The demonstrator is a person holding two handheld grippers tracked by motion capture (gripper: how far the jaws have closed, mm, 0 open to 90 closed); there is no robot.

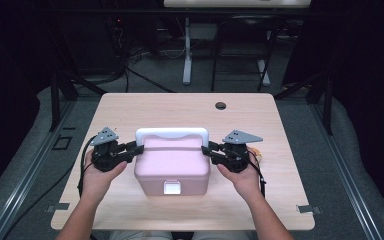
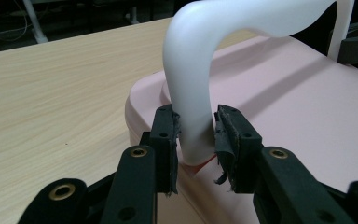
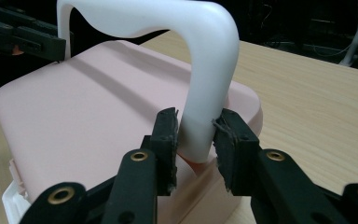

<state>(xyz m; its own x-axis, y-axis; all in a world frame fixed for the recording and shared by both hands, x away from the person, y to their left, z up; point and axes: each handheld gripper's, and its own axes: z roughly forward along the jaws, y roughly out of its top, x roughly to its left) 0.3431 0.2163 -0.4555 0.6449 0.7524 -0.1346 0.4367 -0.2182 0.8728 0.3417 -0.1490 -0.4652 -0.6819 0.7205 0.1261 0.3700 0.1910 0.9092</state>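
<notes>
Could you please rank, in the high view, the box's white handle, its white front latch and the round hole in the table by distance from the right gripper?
From the right gripper:
1. White handle, its right leg between the jaws.
2. Front latch, on the box's near side.
3. Round hole, near the table's far edge.

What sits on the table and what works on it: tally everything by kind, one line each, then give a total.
Pink box with a white handle: 1
Grippers, the left gripper and the right gripper, each with its jaws around one end of the handle: 2
Hands, left hand and right hand: 2
Table: 1
Total: 6
</notes>
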